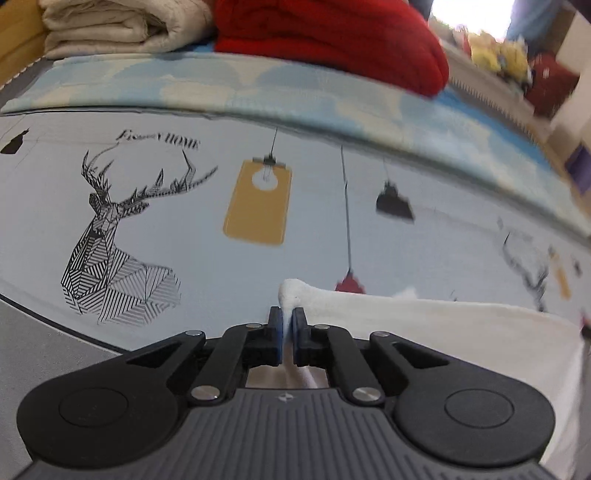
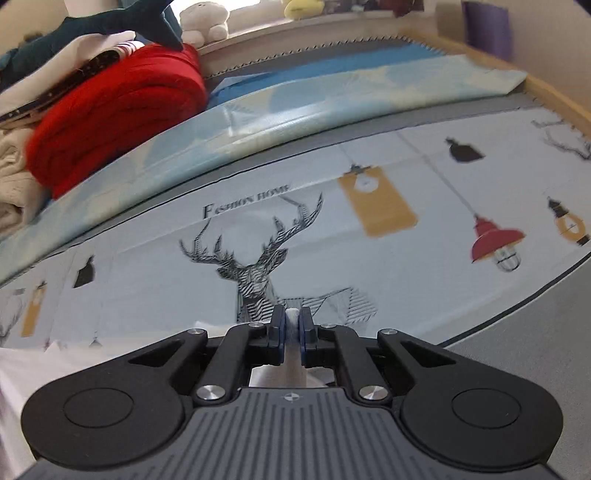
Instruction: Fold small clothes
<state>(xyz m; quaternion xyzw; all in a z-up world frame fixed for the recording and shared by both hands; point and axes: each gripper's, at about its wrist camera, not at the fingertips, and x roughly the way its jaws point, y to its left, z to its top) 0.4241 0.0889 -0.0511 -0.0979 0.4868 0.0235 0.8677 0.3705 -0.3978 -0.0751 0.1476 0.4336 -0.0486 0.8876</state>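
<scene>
A white garment (image 1: 461,332) lies on the printed bed sheet (image 1: 177,221), spreading to the right of my left gripper (image 1: 287,319). The left jaws are shut on a bunched corner of that white cloth, which pokes up above the pads. In the right wrist view my right gripper (image 2: 293,323) is shut on a thin pinch of the same white garment (image 2: 22,373), with cloth showing between the blue pads and more of it trailing at the lower left. Both grippers point down toward the sheet.
A red folded blanket (image 1: 332,40) and a cream quilt (image 1: 122,26) are stacked at the back of the bed. A light blue patterned cloth (image 2: 295,110) lies across the sheet behind the deer print (image 2: 266,266). Plush toys (image 2: 203,18) sit on the far ledge.
</scene>
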